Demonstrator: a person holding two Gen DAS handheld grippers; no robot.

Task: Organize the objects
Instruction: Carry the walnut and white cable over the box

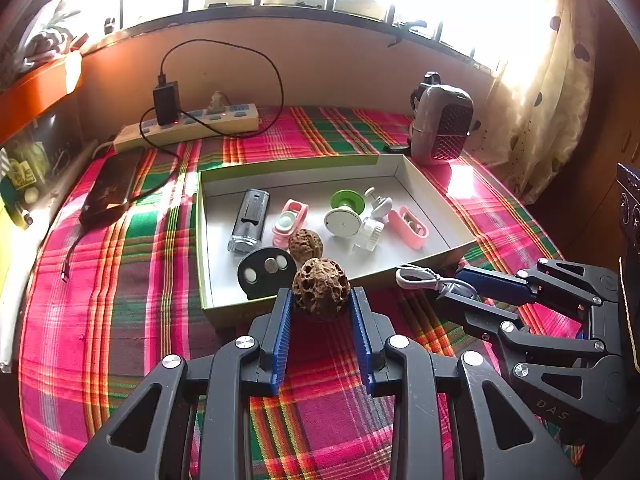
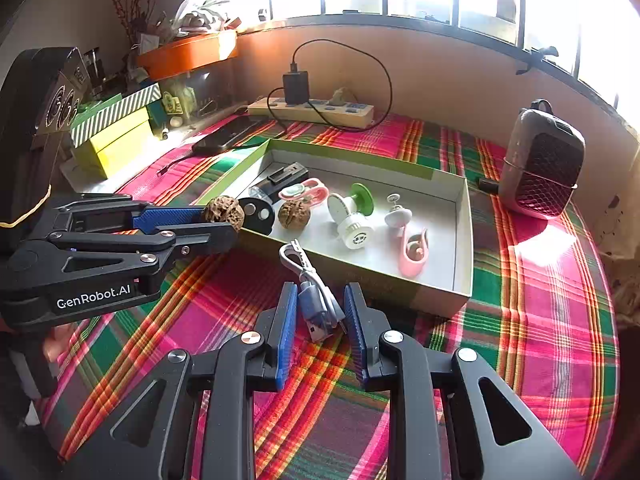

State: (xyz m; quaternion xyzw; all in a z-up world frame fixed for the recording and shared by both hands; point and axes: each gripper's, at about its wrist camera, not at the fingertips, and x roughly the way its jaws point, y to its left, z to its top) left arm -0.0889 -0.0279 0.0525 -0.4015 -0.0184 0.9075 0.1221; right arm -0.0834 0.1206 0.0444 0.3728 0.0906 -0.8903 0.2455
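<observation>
We see the left gripper [image 1: 322, 300] clamped on a walnut [image 1: 321, 288], the nut pinched between its two blue pads [image 1: 282, 336] and lifted clear of the plaid cloth [image 1: 132, 288] that covers the desk. Just ahead of that gripper lies a shallow white box [image 1: 436, 200] with a green rim, its near edge almost under the nut. Inside the box, closest to the left gripper, sits a second walnut [image 1: 305, 243] beside a black disc [image 1: 266, 273] with round buttons; farther ahead are a dark lighter [image 1: 250, 220], a pink case [image 1: 289, 218], a green and white spool [image 1: 346, 214] and another pink case [image 1: 409, 227] off to the right. The right gripper [image 2: 320, 312] is closed on a white cable [image 2: 310, 280], gripping it near the plug [image 2: 320, 330], which sticks back toward us between the pads [image 2: 286, 332] while the loop of cord reaches forward toward the near wall of the box. In the right wrist view the left gripper comes in from the left, level with the box's near corner, the walnut at its tip. Well beyond both grippers, against the wall under the window, rest a power strip [image 1: 192, 126] with a black charger [image 1: 166, 102] plugged in, and a dark phone [image 1: 112, 188] to the left of the box. A grey heater [image 1: 442, 124] stands past the box's far right corner.
</observation>
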